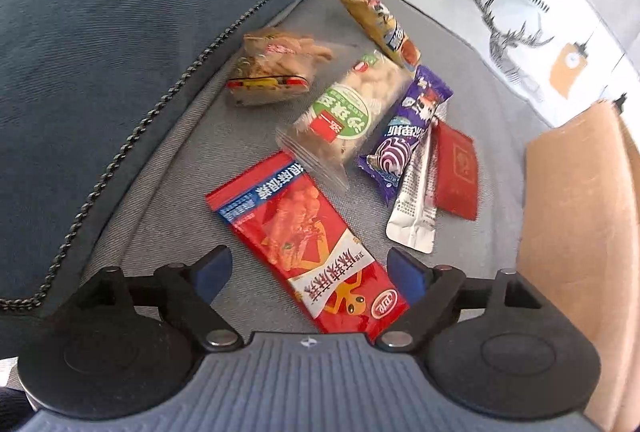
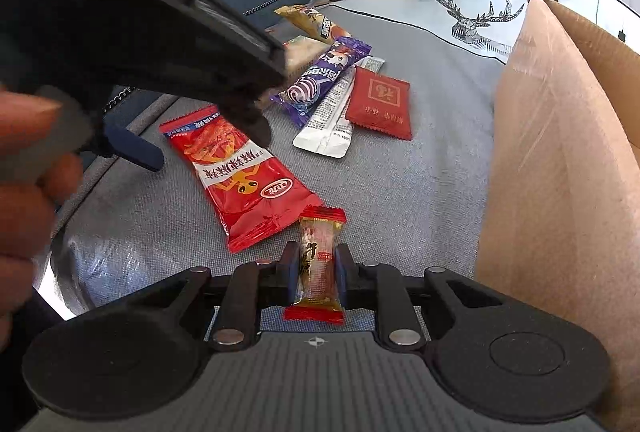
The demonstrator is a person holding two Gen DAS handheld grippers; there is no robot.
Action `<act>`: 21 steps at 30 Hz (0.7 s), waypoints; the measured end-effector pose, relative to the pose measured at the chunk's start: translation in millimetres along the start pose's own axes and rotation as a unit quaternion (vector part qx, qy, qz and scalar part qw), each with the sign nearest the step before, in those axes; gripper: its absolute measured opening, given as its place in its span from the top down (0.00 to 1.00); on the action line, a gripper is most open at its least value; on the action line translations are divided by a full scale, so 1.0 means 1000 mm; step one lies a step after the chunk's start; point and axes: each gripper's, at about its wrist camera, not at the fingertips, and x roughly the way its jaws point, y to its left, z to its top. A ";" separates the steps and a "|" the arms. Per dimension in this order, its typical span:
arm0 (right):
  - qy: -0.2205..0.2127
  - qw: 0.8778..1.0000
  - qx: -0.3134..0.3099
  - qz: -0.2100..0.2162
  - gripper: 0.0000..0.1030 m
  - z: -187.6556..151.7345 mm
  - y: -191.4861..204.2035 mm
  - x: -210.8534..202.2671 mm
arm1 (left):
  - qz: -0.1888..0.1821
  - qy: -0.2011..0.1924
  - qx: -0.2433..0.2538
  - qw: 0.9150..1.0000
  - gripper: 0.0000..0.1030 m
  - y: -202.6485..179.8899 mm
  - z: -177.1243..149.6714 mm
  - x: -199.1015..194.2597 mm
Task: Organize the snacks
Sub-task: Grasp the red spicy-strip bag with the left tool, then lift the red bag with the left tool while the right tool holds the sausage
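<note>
The right gripper pinches a small gold candy with red ends between its pads, just beside the brown cardboard box. The left gripper hangs with its fingers spread over the near end of the long red snack packet, left of the box on the grey sofa seat. Beyond that packet lie a silver sachet, a flat red pouch, a purple wrapper, a green-labelled clear pack, a clear biscuit bag and, farthest, a yellow bar.
</note>
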 end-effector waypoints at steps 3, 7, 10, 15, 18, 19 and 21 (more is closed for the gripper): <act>0.000 1.000 -0.001 0.001 0.80 0.000 0.000 0.001 | 0.031 -0.009 0.029 0.999 0.12 -0.015 0.000 0.007; 0.001 1.000 -0.004 0.001 0.80 0.000 -0.001 0.001 | 0.063 -0.010 0.071 0.995 0.08 -0.027 -0.004 0.016; 0.001 1.000 -0.005 0.001 0.80 -0.001 -0.001 0.001 | 0.077 -0.014 0.120 0.990 0.08 -0.030 -0.006 0.020; 0.002 1.000 -0.004 0.000 0.78 -0.001 0.000 0.001 | 0.069 -0.018 0.165 0.984 0.45 -0.017 -0.008 0.007; 0.001 1.000 0.000 -0.002 0.78 0.000 0.000 0.001 | 0.073 -0.020 0.172 0.982 0.49 -0.003 -0.011 -0.004; 0.001 1.000 0.001 -0.002 0.78 0.000 0.000 0.001 | 0.074 -0.018 0.167 0.983 0.49 0.003 -0.011 -0.007; 0.001 1.000 0.001 -0.002 0.78 0.000 0.000 0.001 | 0.076 -0.014 0.151 0.986 0.47 0.013 -0.011 -0.010</act>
